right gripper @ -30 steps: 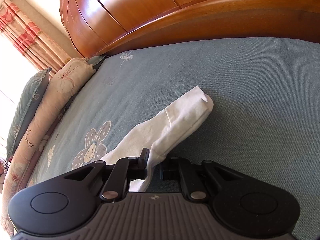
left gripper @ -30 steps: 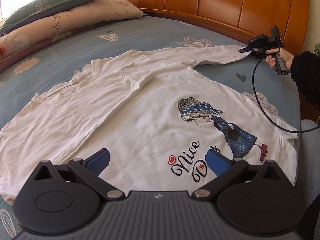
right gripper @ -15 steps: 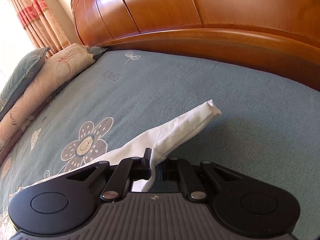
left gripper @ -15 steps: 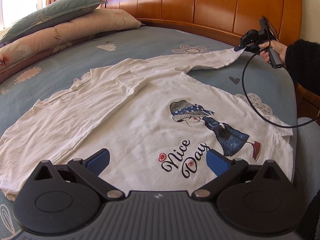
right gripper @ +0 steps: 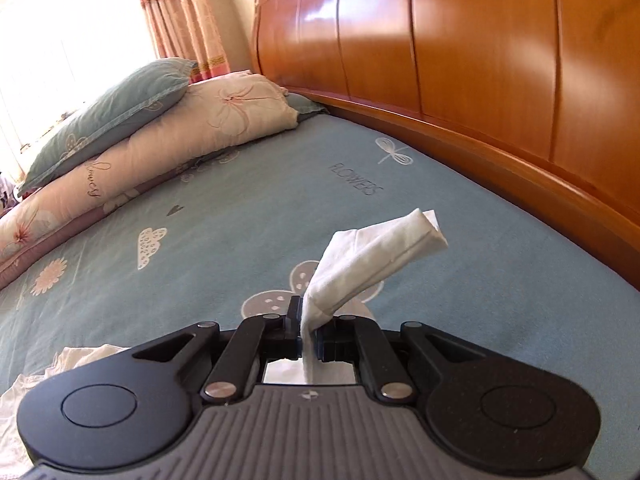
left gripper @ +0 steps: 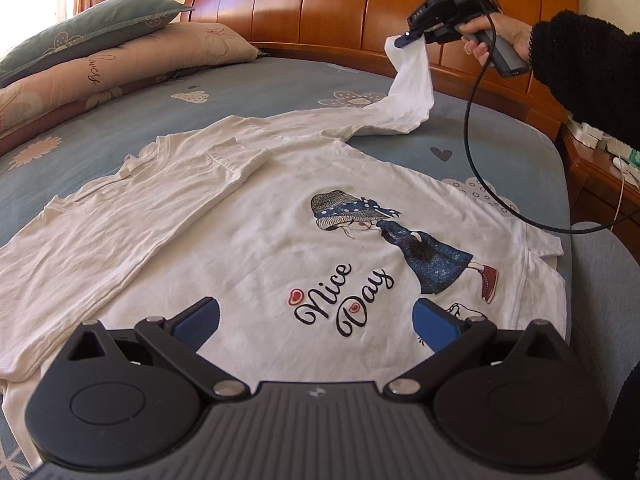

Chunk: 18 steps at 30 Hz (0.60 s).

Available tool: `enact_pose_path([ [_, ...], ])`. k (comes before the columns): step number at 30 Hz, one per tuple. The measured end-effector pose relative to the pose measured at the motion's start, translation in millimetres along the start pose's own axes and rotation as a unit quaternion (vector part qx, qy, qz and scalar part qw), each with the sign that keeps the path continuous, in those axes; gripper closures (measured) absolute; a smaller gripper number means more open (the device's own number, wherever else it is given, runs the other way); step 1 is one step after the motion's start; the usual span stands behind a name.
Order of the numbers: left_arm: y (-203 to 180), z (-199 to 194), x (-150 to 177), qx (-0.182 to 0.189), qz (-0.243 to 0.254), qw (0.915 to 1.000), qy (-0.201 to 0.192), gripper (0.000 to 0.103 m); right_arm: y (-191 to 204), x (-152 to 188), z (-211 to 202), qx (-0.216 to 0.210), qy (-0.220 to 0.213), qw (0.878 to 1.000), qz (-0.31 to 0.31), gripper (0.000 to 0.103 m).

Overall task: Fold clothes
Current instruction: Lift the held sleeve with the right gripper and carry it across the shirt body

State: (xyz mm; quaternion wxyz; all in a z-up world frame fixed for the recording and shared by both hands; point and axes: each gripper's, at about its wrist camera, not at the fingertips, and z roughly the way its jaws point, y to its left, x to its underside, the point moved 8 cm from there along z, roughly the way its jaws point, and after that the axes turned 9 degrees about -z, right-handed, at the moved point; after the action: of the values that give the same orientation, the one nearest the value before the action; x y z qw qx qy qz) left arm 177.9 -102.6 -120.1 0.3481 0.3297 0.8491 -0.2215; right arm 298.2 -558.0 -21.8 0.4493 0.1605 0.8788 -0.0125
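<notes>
A white long-sleeved shirt (left gripper: 248, 248) is lying spread, print side up, across the middle of the bed (left gripper: 500, 160), its hem toward the near edge and its collar toward the pillows (left gripper: 120, 52) at the far left corner. One sleeve is already lying folded across the body on the left side. The other sleeve (left gripper: 412, 80) is reaching toward the headboard (left gripper: 340, 4) edge, and its cuff is being carried in the air by the right gripper (left gripper: 402, 40), whose jaws are pinched tight on the fabric; in the right wrist view the cuff end (right gripper: 384, 248) is poking out past the clamped fingers. The left gripper (left gripper: 316, 320) is hovering over the hem with its blue pads spread wide and nothing between them.

The step in hand looks like folding this sleeve in over the chest. To do it well, the right gripper should probably be keeping its pinch firm while swinging the cuff in an arc toward the print, high enough that the sleeve clears the bed but not so taut that it drags the shoulder out of line. Laying the sleeve flat and straight, parallel with the other one, would be giving a tidy rectangle. The left gripper could be pressing the body near the hem to stop the shirt sliding.
</notes>
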Motion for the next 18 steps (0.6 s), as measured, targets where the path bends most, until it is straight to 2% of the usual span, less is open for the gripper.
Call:
enact_pose_path([
  [11, 12.5, -9.3, 2.8, 0.005, -0.028, 0.9996, -0.008, 0.001, 134.3, -44.8, -8.1, -0.05, -0.015, 0.994, -0.096, 0.096],
  [18, 17.0, -14.2, 1.9, 0.007, -0.037, 0.9992, -0.015, 0.001, 211.6, -56.9, -7.9, -0.075, -0.026, 0.985, -0.153, 0.096],
])
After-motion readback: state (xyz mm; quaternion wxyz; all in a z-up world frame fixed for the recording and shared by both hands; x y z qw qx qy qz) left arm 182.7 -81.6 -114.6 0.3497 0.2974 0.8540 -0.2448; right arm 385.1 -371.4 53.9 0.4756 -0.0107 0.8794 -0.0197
